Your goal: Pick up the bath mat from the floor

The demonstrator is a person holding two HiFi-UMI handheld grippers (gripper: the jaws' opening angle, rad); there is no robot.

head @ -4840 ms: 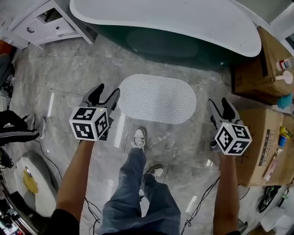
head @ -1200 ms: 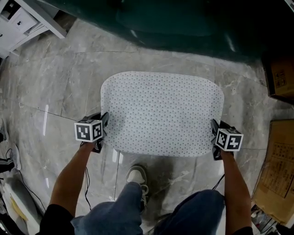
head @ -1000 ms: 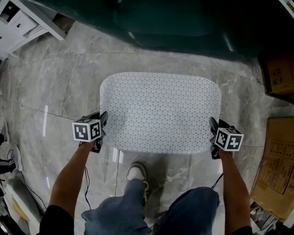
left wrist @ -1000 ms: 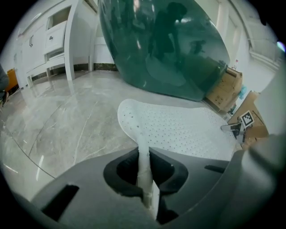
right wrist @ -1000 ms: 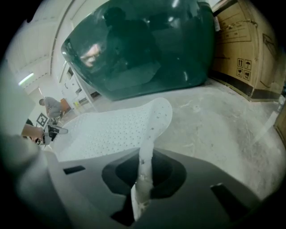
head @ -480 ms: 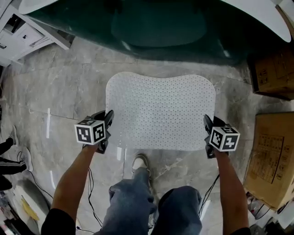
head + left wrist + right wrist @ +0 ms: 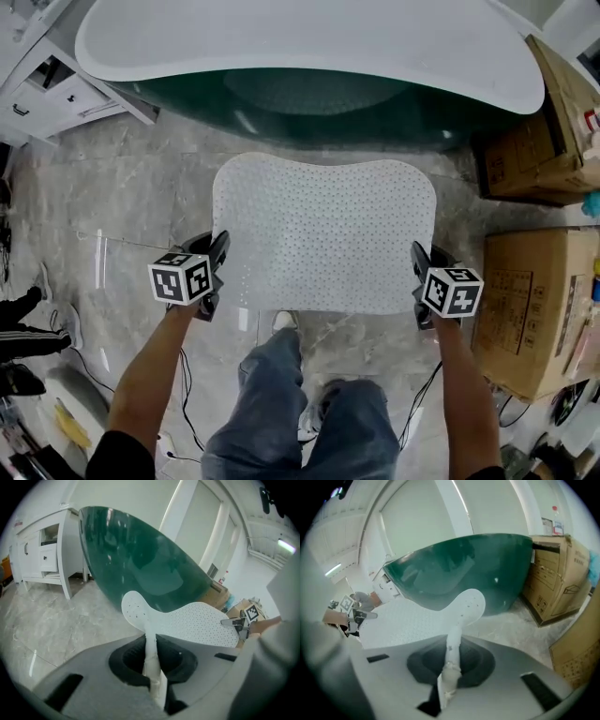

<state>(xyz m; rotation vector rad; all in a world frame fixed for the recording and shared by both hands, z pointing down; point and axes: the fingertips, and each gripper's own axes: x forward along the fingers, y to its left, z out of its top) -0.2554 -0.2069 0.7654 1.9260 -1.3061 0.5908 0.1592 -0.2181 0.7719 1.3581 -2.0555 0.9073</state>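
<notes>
The white perforated bath mat (image 7: pixel 323 234) hangs stretched between my two grippers, off the grey marble floor and sagging a little in the middle. My left gripper (image 7: pixel 217 251) is shut on the mat's left edge, and my right gripper (image 7: pixel 418 261) is shut on its right edge. In the left gripper view the mat's edge (image 7: pixel 152 641) is pinched upright between the jaws of the left gripper (image 7: pixel 151 654). The right gripper view shows the same pinch, with the mat (image 7: pixel 461 609) rising out of the right gripper (image 7: pixel 452 656).
A dark green bathtub with a white rim (image 7: pixel 309 52) stands just beyond the mat. A white cabinet (image 7: pixel 42 94) is at the far left. Cardboard boxes (image 7: pixel 530 309) stand along the right. My legs and a shoe (image 7: pixel 284 323) are below the mat. Cables trail on the floor.
Both grippers have risen together with the mat held between them, and the mat has come up off the floor. The grippers have drawn slightly closer and stayed shut.
</notes>
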